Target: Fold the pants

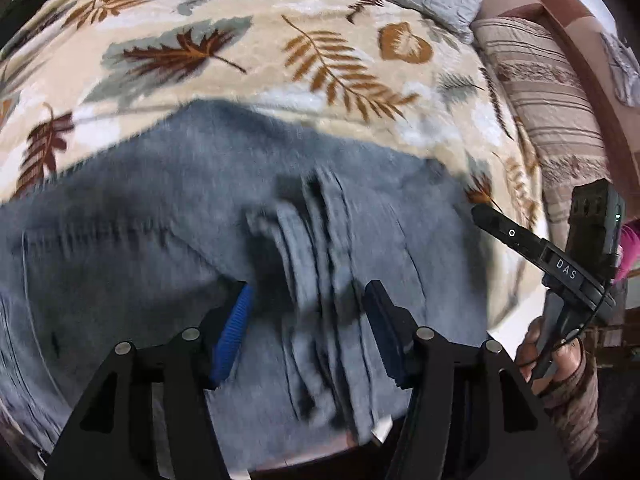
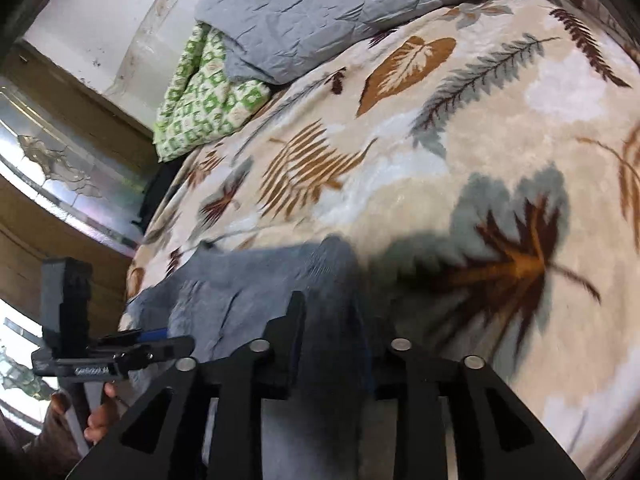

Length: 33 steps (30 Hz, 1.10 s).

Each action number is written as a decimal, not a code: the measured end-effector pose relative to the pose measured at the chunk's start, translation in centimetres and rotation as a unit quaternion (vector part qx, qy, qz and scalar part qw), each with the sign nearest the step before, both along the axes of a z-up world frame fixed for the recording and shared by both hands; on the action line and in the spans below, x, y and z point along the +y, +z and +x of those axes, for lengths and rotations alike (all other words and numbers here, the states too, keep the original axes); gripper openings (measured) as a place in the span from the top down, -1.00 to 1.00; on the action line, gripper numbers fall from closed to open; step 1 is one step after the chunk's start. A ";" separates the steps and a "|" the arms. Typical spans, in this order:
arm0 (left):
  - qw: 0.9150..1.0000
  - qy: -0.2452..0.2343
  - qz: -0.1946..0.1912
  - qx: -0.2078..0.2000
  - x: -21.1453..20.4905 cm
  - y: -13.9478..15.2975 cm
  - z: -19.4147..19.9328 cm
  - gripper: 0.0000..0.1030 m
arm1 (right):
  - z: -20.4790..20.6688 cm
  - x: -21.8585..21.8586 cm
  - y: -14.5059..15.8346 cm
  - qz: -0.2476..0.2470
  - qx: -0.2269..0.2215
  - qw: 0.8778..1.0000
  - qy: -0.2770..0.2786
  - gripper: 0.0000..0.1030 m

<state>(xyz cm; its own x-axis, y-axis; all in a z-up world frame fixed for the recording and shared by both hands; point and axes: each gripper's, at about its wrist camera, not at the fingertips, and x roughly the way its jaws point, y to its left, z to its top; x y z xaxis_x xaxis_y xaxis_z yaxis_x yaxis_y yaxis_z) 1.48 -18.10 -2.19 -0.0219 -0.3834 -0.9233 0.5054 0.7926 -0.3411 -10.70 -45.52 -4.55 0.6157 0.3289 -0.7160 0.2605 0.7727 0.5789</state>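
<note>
Where the leaf-print blanket (image 1: 248, 92) covers the bed, grey pants (image 1: 168, 208) lie spread near its close edge, bunched into ridges at the middle. Left gripper (image 1: 308, 320): fingers set apart over those ridges, pads clear of the cloth, nothing gripped. Right gripper (image 2: 332, 340): fingers narrowly parted over the pants' edge; whether they pinch cloth cannot be told through blur. Grey pillow (image 2: 320, 12) and green patterned quilt (image 2: 200, 96) beyond.
</note>
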 end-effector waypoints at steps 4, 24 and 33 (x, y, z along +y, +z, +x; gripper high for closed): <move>1.000 -0.009 0.000 0.013 0.5 -0.3 -2.6 -0.13 | -2.7 1.4 0.4 0.010 0.000 1.000 0.005 0.17; 1.000 0.001 -0.018 0.012 2.7 -0.7 -5.3 -0.15 | -7.2 4.6 1.0 -0.025 0.012 1.000 0.006 0.19; 1.000 -0.015 0.003 -0.009 1.6 -1.9 -7.0 -0.14 | -7.6 7.6 0.3 -0.120 0.034 0.991 0.045 0.46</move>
<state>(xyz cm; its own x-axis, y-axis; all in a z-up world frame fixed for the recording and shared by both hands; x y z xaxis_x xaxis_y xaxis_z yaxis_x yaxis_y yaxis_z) -5.48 -16.46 -4.08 -0.0170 -0.3773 -0.9259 0.5353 0.7787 -0.3272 -18.25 -37.94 -4.22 0.5397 0.1948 -0.8190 0.2163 0.9081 0.3585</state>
